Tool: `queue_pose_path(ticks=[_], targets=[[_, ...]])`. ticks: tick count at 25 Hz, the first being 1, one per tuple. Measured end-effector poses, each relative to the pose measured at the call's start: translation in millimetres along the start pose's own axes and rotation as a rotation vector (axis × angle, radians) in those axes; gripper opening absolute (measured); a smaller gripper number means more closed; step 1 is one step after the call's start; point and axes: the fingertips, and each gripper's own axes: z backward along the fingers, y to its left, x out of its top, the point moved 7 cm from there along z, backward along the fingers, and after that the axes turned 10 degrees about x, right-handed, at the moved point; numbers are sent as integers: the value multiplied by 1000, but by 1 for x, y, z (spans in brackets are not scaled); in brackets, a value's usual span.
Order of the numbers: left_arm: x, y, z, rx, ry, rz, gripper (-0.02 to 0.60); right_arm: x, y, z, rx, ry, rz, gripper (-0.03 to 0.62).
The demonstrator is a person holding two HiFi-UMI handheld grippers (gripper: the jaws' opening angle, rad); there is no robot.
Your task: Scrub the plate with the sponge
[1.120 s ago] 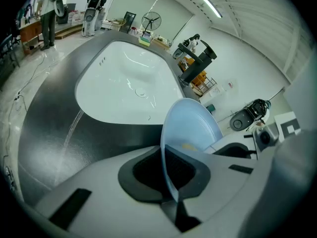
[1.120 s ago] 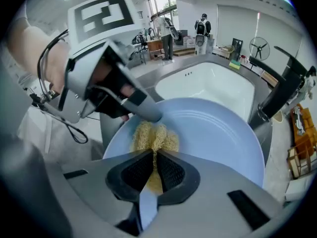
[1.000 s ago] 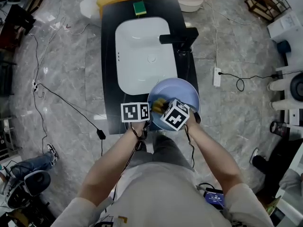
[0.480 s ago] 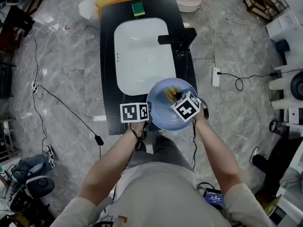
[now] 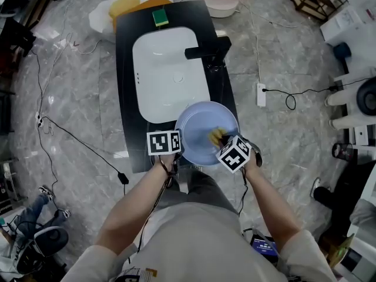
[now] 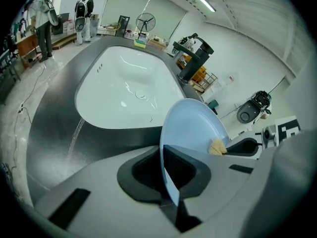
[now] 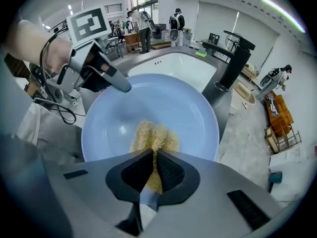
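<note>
Sponge (image 7: 151,133) half hidden in R gripper (image 7: 152,157).

Counter and floor
I saw a black counter (image 5: 125,98) standing on grey marble floor (image 5: 76,87), a white sink (image 5: 167,69) set into it, a black faucet (image 5: 202,51) beside the basin, and a green sponge (image 5: 160,17) at its far edge.

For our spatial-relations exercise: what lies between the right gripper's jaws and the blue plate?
The yellow sponge: the right gripper pinches it and presses it against the plate, clearest in the right gripper view.
</note>
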Motion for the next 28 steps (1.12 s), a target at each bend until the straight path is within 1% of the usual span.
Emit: queue_pose_path(ticks=[4,6,8,10,11,13,15,18,21,23,25,28], targets=[[-1,-2,-1,1,3,-5,35,-2,33,-7,69,-26,10,44],[-1,-3,-1,-2,6,-27,38,4,48,-11,110,-46,17,44],[0,-3,-1,-1,15,-94,51,12,58,-15,139,-65,17,44],[-1,0,3,6,21,-176,118,19,65,-16,154,-85,14,44],[-1,3,6,9,19,-204,140,22,67,-14,158,-100,7,44],[1,7,19,14,3,-231,153,29,70,-8,157,-139,-18,44],[6,11,35,14,-25,-237,150,40,71,4,138,-183,-34,44],[16,12,63,-2,-96,-250,140,59,70,29,106,-261,-34,44],[26,8,92,-31,-185,-304,124,77,68,59,70,-363,-39,44],[34,7,112,-42,-256,-322,113,87,65,79,57,-448,-66,44],[46,6,137,-36,-339,-328,82,97,63,103,65,-549,-109,44],[64,0,174,-33,-459,-376,78,115,61,143,46,-688,-132,44]])
